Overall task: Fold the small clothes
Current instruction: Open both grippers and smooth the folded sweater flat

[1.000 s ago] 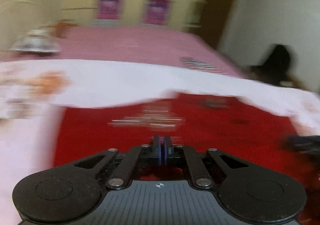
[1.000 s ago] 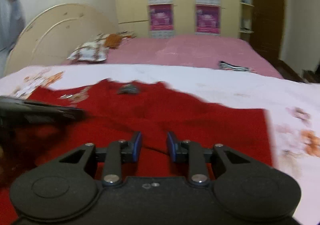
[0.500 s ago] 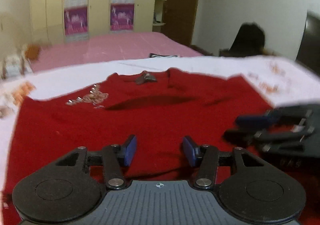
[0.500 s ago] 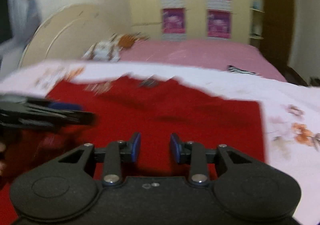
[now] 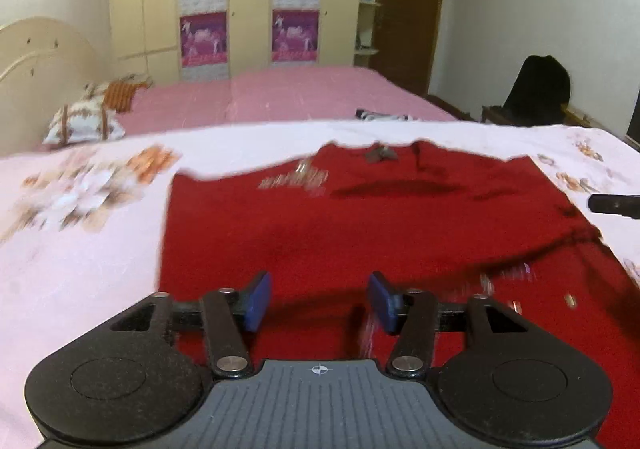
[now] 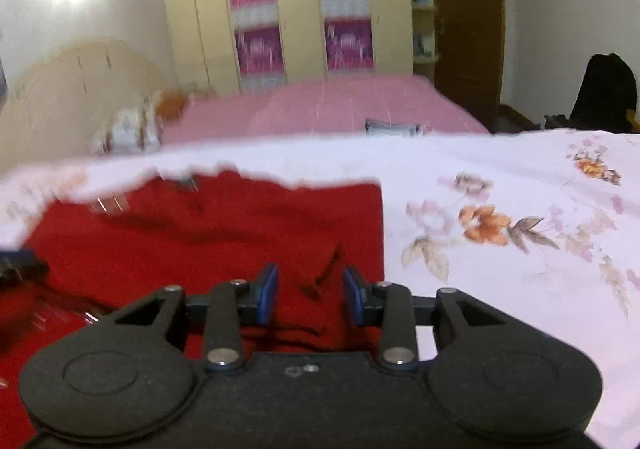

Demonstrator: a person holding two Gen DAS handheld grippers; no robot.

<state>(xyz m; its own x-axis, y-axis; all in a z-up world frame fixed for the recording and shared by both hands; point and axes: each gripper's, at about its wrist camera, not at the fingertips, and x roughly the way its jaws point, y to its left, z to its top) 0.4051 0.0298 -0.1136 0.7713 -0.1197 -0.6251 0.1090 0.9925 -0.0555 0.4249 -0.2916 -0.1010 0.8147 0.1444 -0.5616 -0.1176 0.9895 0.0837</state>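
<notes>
The red top [image 5: 360, 229] lies spread out on a flowery white sheet [image 5: 80, 249] on the bed. In the left wrist view it fills the middle, with its neck at 12 o'clock and a shiny silver pattern [image 5: 296, 179] near 11 o'clock. Its left edge looks straight. In the right wrist view its right edge looks straight too, and a small bump of cloth [image 6: 320, 289] stands up near that edge.

The left hand-held gripper [image 5: 318, 301] sits at 6 o'clock in its own view. A second ago its blue pads were pressed together. They have just been opening, and now they stand wide apart with nothing pinched. Only the flat red cloth shows below the gap. So the left side has probably been let go and that bit of folding looks done.

The right hand-held gripper [image 6: 310, 297] has also just been opening a little. Its pads are partly spread. The cloth bump shows between them, but they do not seem to press on it, so it looks free. A dark tip at 3 o'clock in the left view is likely this same gripper.

Both views have shifted since a second ago, with more of the top in sight now. The next job is probably another fold.

Farther off lie a pink bed [image 5: 300, 97], a pillow [image 5: 84, 123], a wardrobe with purple posters [image 5: 204, 5] and a dark chair [image 5: 536, 89]
</notes>
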